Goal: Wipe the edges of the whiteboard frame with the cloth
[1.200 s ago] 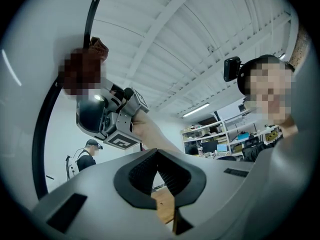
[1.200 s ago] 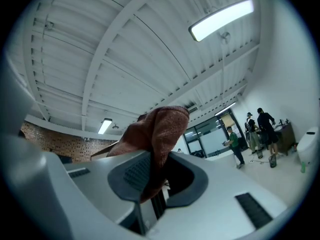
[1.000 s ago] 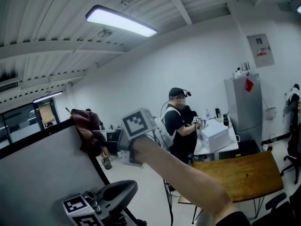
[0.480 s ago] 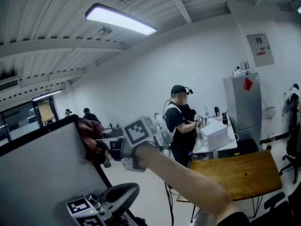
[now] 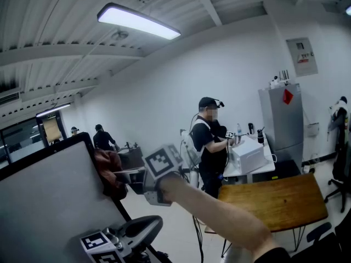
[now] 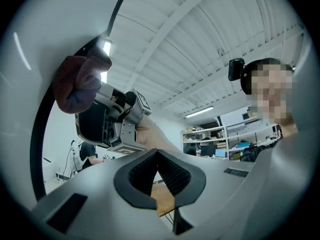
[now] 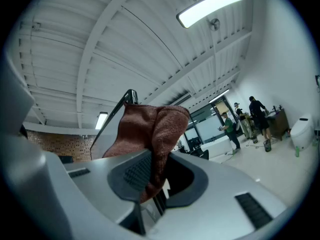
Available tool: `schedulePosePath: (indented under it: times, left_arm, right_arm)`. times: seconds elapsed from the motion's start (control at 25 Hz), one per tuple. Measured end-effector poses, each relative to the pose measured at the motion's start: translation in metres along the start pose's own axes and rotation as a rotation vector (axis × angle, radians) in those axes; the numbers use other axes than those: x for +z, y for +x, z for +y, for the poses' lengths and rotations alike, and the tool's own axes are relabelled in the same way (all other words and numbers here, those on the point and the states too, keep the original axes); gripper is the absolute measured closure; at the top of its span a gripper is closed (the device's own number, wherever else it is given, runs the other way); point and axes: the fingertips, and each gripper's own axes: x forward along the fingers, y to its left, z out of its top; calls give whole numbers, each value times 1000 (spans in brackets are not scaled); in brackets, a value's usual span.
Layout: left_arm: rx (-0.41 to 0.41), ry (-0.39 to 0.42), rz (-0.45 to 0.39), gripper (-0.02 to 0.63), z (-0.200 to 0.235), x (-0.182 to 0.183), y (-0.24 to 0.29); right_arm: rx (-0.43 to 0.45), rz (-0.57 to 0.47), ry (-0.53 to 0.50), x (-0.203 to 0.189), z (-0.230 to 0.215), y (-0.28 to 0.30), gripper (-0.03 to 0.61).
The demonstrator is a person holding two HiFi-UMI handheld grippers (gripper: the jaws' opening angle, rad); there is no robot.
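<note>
The whiteboard [image 5: 49,201] fills the lower left of the head view, its black frame [image 5: 122,210] running down the right side. A reddish-brown cloth [image 5: 109,171] is pressed on that right edge a little below the top corner. My right gripper [image 5: 125,177] is shut on the cloth. In the right gripper view the cloth [image 7: 150,134] hangs between the fingers [image 7: 131,176] against the frame [image 7: 112,116]. My left gripper [image 5: 143,225] hangs low by the board, shut with nothing in it [image 6: 157,156]. From there the cloth [image 6: 75,84] shows on the dark frame [image 6: 37,134].
A person in black [image 5: 211,141] stands at a white table [image 5: 252,160] with a white box. A wooden table [image 5: 274,199] is at the right, a grey cabinet [image 5: 282,119] behind it. Two people [image 5: 98,138] are far off beyond the board's corner.
My right gripper has slid the cloth down the board's right edge from the top corner. The people behind the corner have come into view. The left gripper has hardly moved.
</note>
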Motion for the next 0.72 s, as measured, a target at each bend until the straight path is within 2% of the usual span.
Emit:
schedulePosePath:
  times: [0.28, 0.72]
  left_arm:
    - [0, -27, 3, 624, 6, -10, 0]
    - [-13, -62, 5, 624, 12, -23, 6]
  right_arm:
    - [25, 9, 36, -16, -5, 2, 508]
    - [-6, 56, 34, -39, -14, 1, 508]
